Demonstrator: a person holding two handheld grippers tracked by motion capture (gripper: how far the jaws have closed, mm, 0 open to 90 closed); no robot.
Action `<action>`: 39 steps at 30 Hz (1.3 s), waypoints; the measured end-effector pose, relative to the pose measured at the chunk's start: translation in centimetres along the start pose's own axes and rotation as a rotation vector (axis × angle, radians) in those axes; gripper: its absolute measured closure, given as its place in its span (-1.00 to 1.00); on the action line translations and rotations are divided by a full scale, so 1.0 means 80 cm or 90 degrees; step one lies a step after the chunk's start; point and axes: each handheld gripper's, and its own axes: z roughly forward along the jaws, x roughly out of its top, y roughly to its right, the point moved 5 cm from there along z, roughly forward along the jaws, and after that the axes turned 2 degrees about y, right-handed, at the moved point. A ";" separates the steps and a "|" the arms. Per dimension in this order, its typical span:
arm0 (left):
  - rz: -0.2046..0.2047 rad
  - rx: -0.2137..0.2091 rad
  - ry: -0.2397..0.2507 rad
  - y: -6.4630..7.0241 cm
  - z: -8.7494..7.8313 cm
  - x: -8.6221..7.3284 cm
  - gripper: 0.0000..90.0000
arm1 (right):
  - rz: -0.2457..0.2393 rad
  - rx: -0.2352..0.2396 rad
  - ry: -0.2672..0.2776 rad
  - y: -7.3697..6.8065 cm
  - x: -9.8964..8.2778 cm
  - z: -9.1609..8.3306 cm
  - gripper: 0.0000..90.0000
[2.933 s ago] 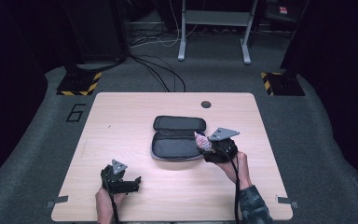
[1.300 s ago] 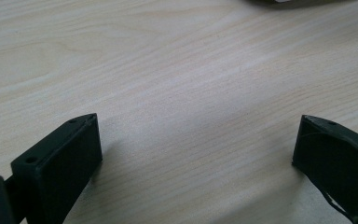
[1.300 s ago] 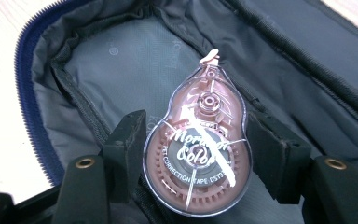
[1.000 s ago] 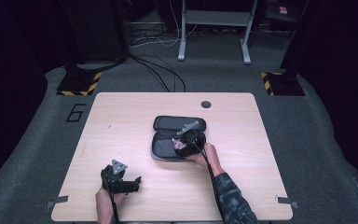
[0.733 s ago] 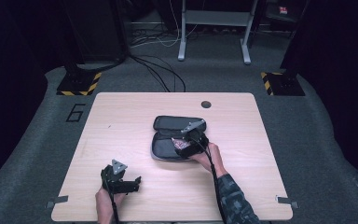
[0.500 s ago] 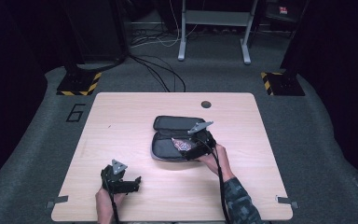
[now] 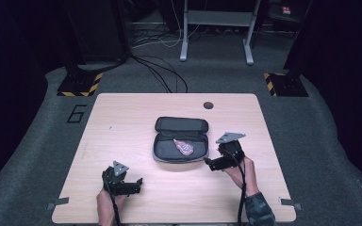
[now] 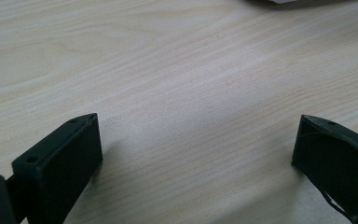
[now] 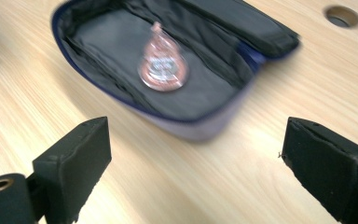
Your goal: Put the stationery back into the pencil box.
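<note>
I am looking at a dark zip case (image 7: pixel 181 140) lying open near the middle of the pale wooden surface (image 7: pixel 122 117), its lid folded back toward the far edge and its black lining showing. A small pink, teardrop-shaped packet (image 7: pixel 184 146) is resting flat on that lining, in the nearer half of the case; in the right gripper view it is reading slightly blurred (image 9: pixel 162 65). My right gripper (image 7: pixel 209 164) is sitting just beside the case's right end, its jaws having just been opening and now standing wide apart with nothing between them, only bare wood. My left gripper (image 7: pixel 139 183) is resting well apart from the case near my edge, jaws also spread wide and gripping nothing.
</note>
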 end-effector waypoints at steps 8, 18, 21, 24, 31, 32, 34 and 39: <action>-0.001 -0.001 0.000 0.000 0.000 0.000 -0.97 | 0.044 -0.061 -0.008 0.029 -0.054 -0.033 -0.84; -0.007 0.000 0.005 0.001 0.001 0.000 -0.97 | 0.112 -0.119 -0.025 0.060 -0.136 -0.053 -0.85; -0.006 0.000 0.005 0.001 0.001 0.000 -0.97 | 0.123 -0.129 -0.030 0.067 -0.158 -0.054 -0.85; -0.007 0.000 0.005 0.001 0.001 0.000 -0.97 | 0.150 -0.138 -0.038 0.069 -0.176 -0.054 -0.86; -0.007 0.000 0.006 0.001 0.001 0.000 -0.97 | 0.152 -0.149 -0.018 0.075 -0.192 -0.047 -0.91; -0.007 0.000 0.005 0.001 0.001 0.000 -0.97 | 0.152 -0.149 -0.018 0.075 -0.192 -0.047 -0.91; -0.007 0.000 0.006 0.001 0.001 0.000 -0.97 | 0.145 -0.154 -0.016 0.075 -0.192 -0.046 -0.93; -0.007 0.000 0.005 0.001 0.001 0.000 -0.97 | 0.145 -0.148 -0.006 0.076 -0.192 -0.042 -1.00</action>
